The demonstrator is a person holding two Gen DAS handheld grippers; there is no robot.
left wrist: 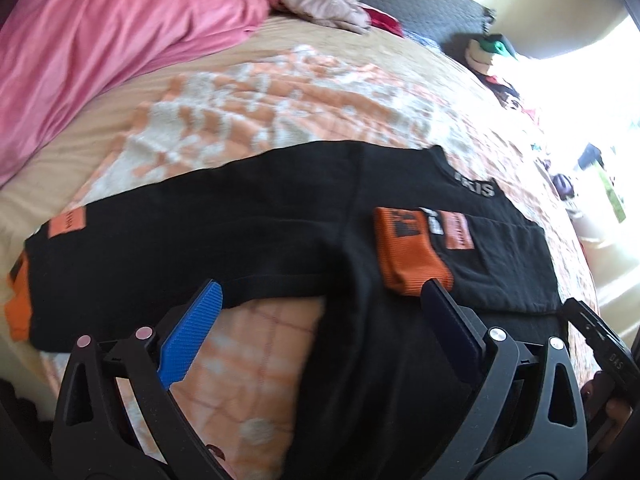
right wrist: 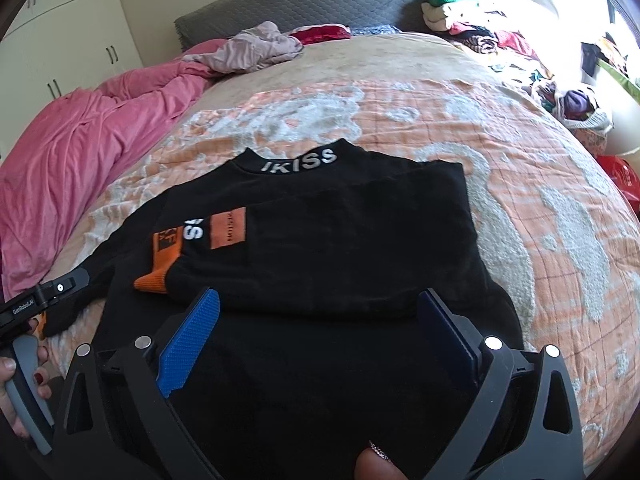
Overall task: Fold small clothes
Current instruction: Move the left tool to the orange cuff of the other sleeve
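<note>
A black sweatshirt (right wrist: 340,240) with grey "IKISS" lettering on the collar lies flat on the orange-and-white quilt (right wrist: 520,184). One sleeve is folded across its chest, and that sleeve's orange cuff (left wrist: 412,256) lies near the hem. The other sleeve (left wrist: 160,232) stretches out to the left and ends in an orange cuff (left wrist: 20,300). My left gripper (left wrist: 320,292) hovers open over the lower edge of the shirt, with nothing between its pads. My right gripper (right wrist: 320,298) is open above the hem, its pads also bare.
A pink duvet (right wrist: 80,140) is bunched along the left of the bed. A pale crumpled garment (right wrist: 260,46) lies by the grey headboard (right wrist: 300,8). Piled clothes (right wrist: 520,40) fill the far right. A hand (right wrist: 16,380) holds the left gripper's handle.
</note>
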